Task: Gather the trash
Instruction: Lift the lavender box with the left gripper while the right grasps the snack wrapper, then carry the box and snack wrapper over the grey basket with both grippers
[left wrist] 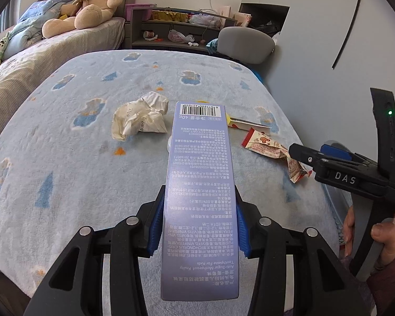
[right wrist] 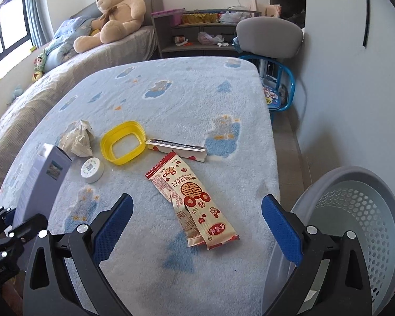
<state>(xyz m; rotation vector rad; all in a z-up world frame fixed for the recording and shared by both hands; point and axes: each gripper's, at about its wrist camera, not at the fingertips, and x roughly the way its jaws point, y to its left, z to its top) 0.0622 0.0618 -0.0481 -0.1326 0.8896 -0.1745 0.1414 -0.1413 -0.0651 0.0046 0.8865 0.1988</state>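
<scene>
My left gripper [left wrist: 198, 192] is shut on a long lilac toothpaste box [left wrist: 200, 184], which is held above the blanket-covered table; the same box [right wrist: 39, 179] shows at the left in the right wrist view. My right gripper [right wrist: 197, 200] stands open above two red-and-cream snack wrappers [right wrist: 194, 197], with nothing between its pads. Farther back on the table lie a crumpled paper [right wrist: 77, 138], a yellow lid ring [right wrist: 123, 142], a white round cap [right wrist: 92, 169] and a narrow carton [right wrist: 176, 148]. A perforated pale basket [right wrist: 360, 210] stands just off the table's right edge.
The table wears a light blue fleece blanket [right wrist: 197, 92]. A bed with a big teddy bear [right wrist: 113, 13] runs along the left. A grey chair [right wrist: 268, 36], a small blue chair [right wrist: 276, 89] and a cluttered shelf [right wrist: 197, 31] stand behind the table. A person's hand [left wrist: 366, 237] holds the right gripper.
</scene>
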